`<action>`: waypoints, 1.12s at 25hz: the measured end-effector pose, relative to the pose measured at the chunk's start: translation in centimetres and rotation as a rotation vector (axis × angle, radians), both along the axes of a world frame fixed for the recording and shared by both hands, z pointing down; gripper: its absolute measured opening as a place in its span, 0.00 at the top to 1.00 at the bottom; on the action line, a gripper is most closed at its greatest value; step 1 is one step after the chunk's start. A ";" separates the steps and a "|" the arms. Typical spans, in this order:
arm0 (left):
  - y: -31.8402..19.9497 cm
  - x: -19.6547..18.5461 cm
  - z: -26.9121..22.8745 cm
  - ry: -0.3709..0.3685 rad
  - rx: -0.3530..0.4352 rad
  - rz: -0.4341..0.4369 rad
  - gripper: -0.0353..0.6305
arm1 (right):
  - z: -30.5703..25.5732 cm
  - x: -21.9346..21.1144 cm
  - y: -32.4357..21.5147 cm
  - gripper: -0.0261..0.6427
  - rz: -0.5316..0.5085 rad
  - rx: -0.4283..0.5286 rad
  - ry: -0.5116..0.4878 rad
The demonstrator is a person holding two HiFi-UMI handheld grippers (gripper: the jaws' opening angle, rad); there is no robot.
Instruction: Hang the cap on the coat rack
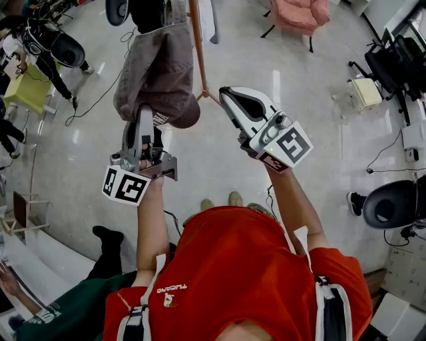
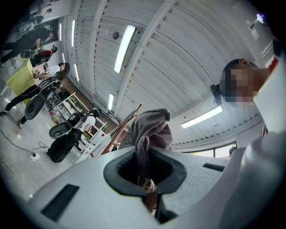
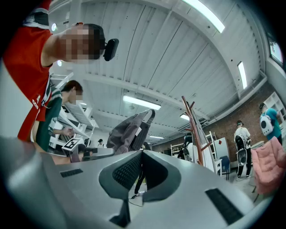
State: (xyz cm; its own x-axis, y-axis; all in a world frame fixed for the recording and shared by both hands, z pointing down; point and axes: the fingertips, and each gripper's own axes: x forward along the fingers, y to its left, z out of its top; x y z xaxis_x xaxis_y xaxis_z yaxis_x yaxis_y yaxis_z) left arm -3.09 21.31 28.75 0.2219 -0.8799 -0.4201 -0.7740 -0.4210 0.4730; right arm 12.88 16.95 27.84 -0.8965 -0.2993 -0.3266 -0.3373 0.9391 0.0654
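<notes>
The grey-brown cap point(image 1: 160, 66) hangs in the air at upper centre of the head view, and my left gripper point(image 1: 144, 112) is shut on its lower edge from below. In the left gripper view the cap's fabric point(image 2: 149, 129) runs down between the closed pads of the left gripper point(image 2: 145, 174). The wooden coat rack point(image 1: 197, 46) stands just right of the cap, its pole and pegs showing behind the cap point(image 2: 127, 121). My right gripper point(image 1: 227, 94) is raised right of the pole, shut and empty. Its view shows the cap point(image 3: 127, 132) at left and the rack point(image 3: 194, 125) at right.
A pink armchair point(image 1: 299, 13) stands at the far top right, and black office chairs point(image 1: 393, 203) sit at the right edge. A yellow-green chair point(image 1: 26, 86) and people are at the left. Another person in green point(image 1: 73, 310) stands close at lower left. Cables lie on the floor.
</notes>
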 end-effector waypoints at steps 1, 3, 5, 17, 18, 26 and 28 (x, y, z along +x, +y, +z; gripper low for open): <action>-0.1 -0.1 -0.1 -0.002 0.002 -0.001 0.92 | 0.0 0.0 -0.1 0.93 -0.002 0.000 0.000; -0.2 -0.1 -0.1 -0.004 0.004 -0.002 0.92 | 0.2 -0.1 -0.2 0.93 -0.010 -0.010 0.006; -0.3 -0.2 0.1 -0.003 0.001 -0.005 0.92 | 0.8 -0.2 -0.2 0.93 -0.018 -0.041 0.021; -1.6 -3.7 2.6 -0.054 -0.043 -0.035 0.92 | 2.0 -1.8 -0.7 0.93 0.029 -0.053 -0.006; -1.9 -4.3 2.7 -0.058 -0.045 -0.035 0.92 | 2.1 -2.3 -0.7 0.93 0.032 -0.053 -0.001; -6.4 -10.8 3.8 -0.065 -0.065 -0.046 0.92 | 2.2 -7.4 -4.3 0.93 0.052 -0.064 0.021; -8.2 -11.8 4.5 -0.063 -0.063 -0.056 0.92 | 2.4 -7.9 -6.2 0.93 0.052 -0.062 0.023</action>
State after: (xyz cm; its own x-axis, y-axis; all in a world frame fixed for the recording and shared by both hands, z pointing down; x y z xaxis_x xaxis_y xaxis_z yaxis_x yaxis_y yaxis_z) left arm -14.91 13.11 33.20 0.1960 -0.9158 -0.3505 -0.8244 -0.3474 0.4468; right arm 4.94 10.70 30.27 -0.8863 -0.3643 -0.2858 -0.3846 0.9229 0.0161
